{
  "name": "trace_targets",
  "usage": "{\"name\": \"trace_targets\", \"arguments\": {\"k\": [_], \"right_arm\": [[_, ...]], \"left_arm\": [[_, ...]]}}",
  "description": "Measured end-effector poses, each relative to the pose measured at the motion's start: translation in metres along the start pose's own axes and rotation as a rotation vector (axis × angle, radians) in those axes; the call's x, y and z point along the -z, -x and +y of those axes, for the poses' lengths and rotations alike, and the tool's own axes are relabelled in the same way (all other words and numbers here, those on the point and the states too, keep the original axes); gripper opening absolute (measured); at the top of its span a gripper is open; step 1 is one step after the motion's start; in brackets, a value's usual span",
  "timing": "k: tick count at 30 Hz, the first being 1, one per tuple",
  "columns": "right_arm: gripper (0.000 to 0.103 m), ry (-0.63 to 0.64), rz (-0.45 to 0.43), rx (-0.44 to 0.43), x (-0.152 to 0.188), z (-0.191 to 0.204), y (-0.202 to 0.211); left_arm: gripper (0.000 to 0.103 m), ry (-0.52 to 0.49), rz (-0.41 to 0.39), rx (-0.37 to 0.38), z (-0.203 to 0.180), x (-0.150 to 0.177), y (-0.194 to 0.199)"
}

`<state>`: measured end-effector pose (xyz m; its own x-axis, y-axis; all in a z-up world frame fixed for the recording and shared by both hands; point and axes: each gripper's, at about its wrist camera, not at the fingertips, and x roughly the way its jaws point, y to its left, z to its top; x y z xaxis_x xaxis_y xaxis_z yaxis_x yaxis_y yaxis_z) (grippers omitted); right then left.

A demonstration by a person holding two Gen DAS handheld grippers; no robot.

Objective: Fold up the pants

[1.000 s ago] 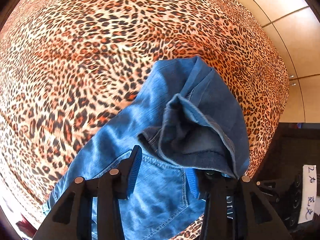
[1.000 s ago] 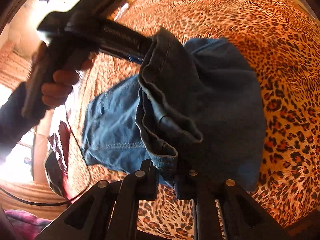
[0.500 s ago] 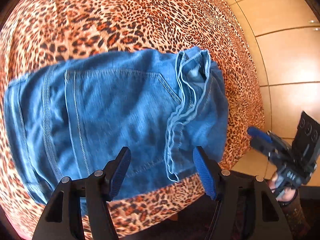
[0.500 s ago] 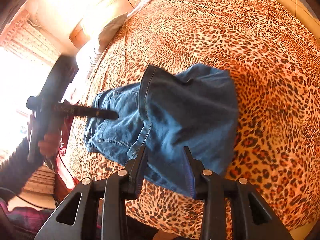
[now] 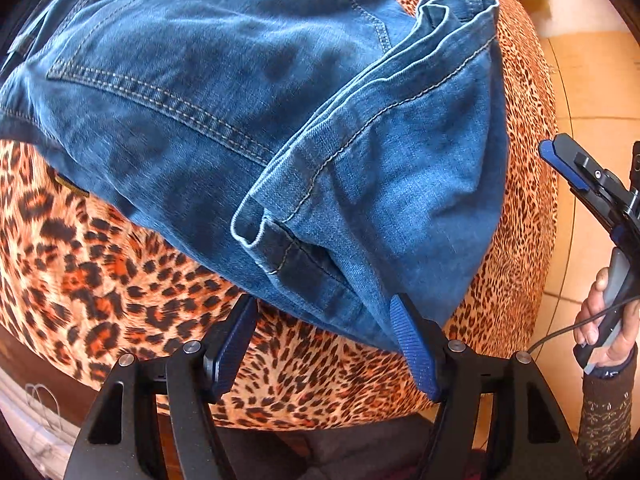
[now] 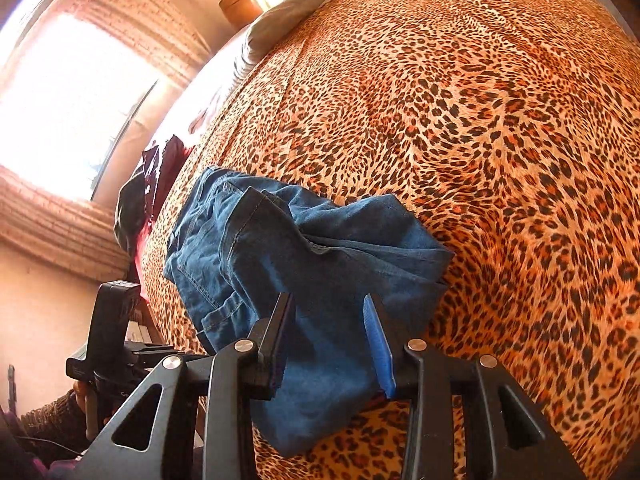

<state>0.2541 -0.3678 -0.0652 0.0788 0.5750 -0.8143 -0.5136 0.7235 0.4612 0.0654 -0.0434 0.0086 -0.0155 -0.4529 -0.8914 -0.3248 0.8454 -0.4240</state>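
The blue denim pants [image 5: 248, 92] lie folded in a bundle on the leopard-print bed cover [image 5: 100, 264], near its edge. Their hems lie on top at the right side. My left gripper [image 5: 324, 344] is open and empty, just off the near edge of the bundle. In the right wrist view the pants [image 6: 304, 264] lie in front of my right gripper [image 6: 330, 340], which is open and empty, with the cloth behind its fingers. The right gripper also shows at the right edge of the left wrist view [image 5: 580, 172], held off the bed.
The bed cover [image 6: 460, 120] stretches wide to the right. A grey pillow [image 6: 280, 20] lies at the head of the bed. Dark red clothing [image 6: 160, 168] lies by the bed's left side under a bright window. Tiled floor [image 5: 592, 80] lies past the bed edge.
Both grippers let go of the pants and opened. The pants dropped into a folded bundle on the bed. The left gripper moved in close to the bundle; the right one backed off.
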Motion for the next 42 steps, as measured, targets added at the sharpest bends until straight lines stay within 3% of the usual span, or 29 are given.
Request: {"name": "trace_targets", "arguments": {"k": [3,7,11,13,16,18,22,23,24,25,28,30,33,37,38,40,42], "right_arm": [[0.038,0.044,0.024,-0.019,-0.017,-0.002,-0.007],[0.049,0.116,0.055,-0.042,-0.047,0.002,-0.027],[0.049,0.165,0.115,-0.109,-0.066,0.015,-0.055],[0.053,0.204,0.163,-0.133,-0.071,0.024,-0.074],[0.056,0.311,0.214,-0.063,-0.07,0.041,-0.101],[0.048,0.394,0.258,-0.069,-0.068,0.054,-0.113],[0.046,0.531,0.329,-0.046,-0.06,0.069,-0.124],[0.034,0.541,0.345,-0.028,-0.061,0.068,-0.126],[0.02,0.529,0.364,-0.033,-0.063,0.066,-0.126],[0.01,0.512,0.375,-0.045,-0.066,0.066,-0.122],[0.01,0.486,0.384,-0.109,-0.075,0.069,-0.103],[0.01,0.441,0.407,-0.109,-0.078,0.064,-0.105],[0.016,0.41,0.409,0.008,-0.075,0.054,-0.131],[0.022,0.324,0.353,-0.102,-0.079,0.042,-0.118],[0.035,0.315,0.337,-0.124,-0.081,0.037,-0.11],[0.048,0.31,0.31,-0.12,-0.083,0.025,-0.096],[0.048,0.281,0.309,-0.108,-0.085,0.011,-0.089]], "left_arm": [[0.068,0.064,-0.03,-0.022,-0.002,0.001,-0.009],[0.073,0.154,-0.06,-0.018,-0.004,0.001,-0.014],[0.073,0.24,-0.102,-0.006,0.002,0.01,-0.015],[0.07,0.277,-0.126,-0.018,0.002,0.015,-0.015],[0.056,0.311,-0.153,-0.075,0.0,0.026,-0.013],[0.047,0.333,-0.162,-0.072,-0.002,0.036,-0.015],[0.038,0.416,-0.172,-0.02,0.009,0.052,-0.015],[0.033,0.428,-0.174,-0.015,0.01,0.055,-0.015],[0.02,0.441,-0.165,0.004,0.01,0.058,-0.016],[0.014,0.469,-0.143,0.056,0.011,0.065,-0.017],[0.007,0.547,-0.085,0.179,0.024,0.091,-0.019],[0.007,0.595,-0.048,0.202,0.03,0.106,-0.035],[0.005,0.631,-0.04,0.237,0.039,0.114,-0.042],[0.006,0.52,-0.158,0.179,0.036,0.108,-0.007],[0.008,0.499,-0.19,0.189,0.035,0.108,0.003],[0.017,0.472,-0.237,0.162,0.037,0.104,0.016],[0.034,0.47,-0.248,0.124,0.042,0.098,0.018]]}}
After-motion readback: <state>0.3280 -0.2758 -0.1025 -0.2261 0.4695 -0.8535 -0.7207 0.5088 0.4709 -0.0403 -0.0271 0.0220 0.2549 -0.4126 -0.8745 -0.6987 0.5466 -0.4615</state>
